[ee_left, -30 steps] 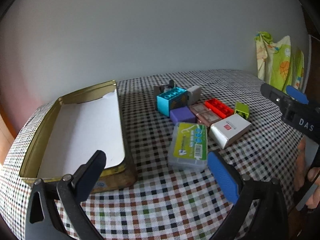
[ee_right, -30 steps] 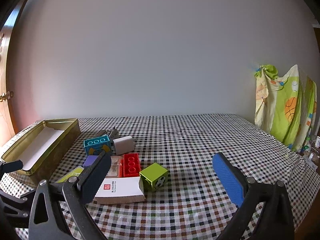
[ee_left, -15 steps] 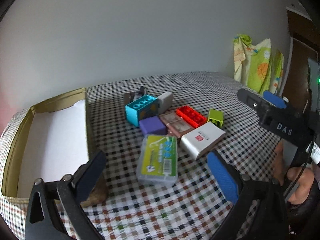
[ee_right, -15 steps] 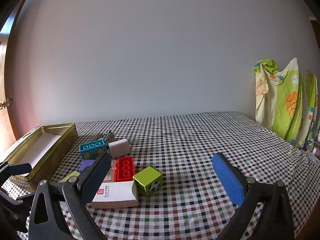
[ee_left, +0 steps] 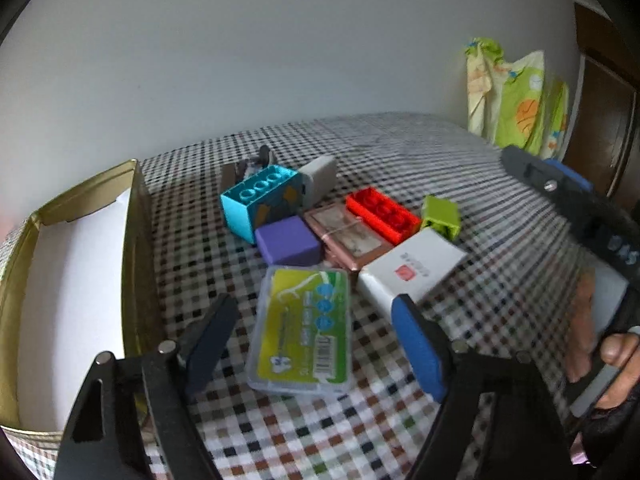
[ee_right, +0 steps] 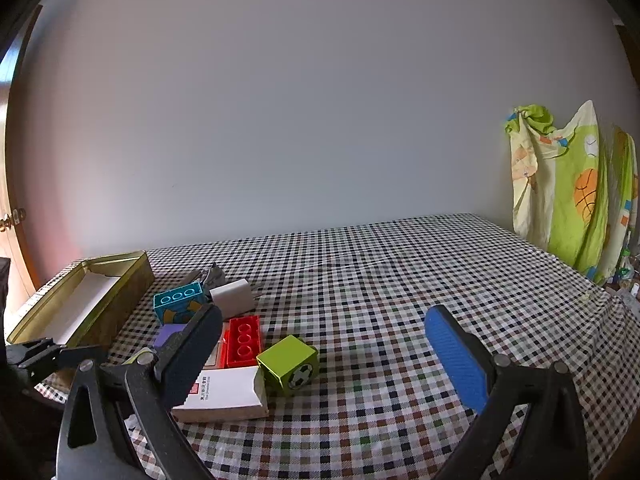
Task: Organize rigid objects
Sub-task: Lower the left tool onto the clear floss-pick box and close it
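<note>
Checkered tablecloth (ee_right: 380,280) bears tin (ee_left: 134,240) (white-lined).

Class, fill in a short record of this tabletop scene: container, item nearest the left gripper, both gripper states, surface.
container: open gold tin, white lining, nothing seen inside
nearest item: clear case with green label, flat, between the left gripper jaws, untouched
left gripper: open, jaws just been closing
right gripper: open, holding nothing
surface: checked tablecloth
</note>
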A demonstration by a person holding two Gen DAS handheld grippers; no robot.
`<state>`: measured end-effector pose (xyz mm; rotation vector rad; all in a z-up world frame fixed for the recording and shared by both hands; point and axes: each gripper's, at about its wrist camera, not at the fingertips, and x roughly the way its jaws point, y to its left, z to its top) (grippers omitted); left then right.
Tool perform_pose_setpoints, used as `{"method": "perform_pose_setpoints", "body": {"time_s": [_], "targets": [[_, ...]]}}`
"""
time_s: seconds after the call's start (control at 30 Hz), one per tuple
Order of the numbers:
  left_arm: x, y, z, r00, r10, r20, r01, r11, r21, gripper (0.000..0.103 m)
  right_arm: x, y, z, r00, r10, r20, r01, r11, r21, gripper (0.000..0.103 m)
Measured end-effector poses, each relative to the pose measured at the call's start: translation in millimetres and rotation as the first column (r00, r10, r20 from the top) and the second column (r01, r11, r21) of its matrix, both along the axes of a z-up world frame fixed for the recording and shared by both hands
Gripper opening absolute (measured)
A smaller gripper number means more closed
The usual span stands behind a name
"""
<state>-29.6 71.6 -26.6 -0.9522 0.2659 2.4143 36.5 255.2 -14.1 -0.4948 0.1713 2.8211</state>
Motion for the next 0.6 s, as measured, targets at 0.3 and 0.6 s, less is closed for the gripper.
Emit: {"method": "perform_pose_setpoints", "body": {"time_s": [0.3, 0.6], "targets": [[3.6, 5.8, 2.5, 0.999, -0.039, -0.014, 0.039, 0.999, -0.018, 0.062, -4.9, 10.2, -3.0, 1.0, 0.005, 0.014, -0.004, 0.998, -0.059, 0.102], [-11.9, 5.7, -11.0, 0.998, -0.031, 0.056, 0.034, 0.998, -0.06, 0.067, -5.7, 17.1, -5.3, 1.0, 0.009, 0.01, -0.008, 0.995, -0.095, 0.102]]}}
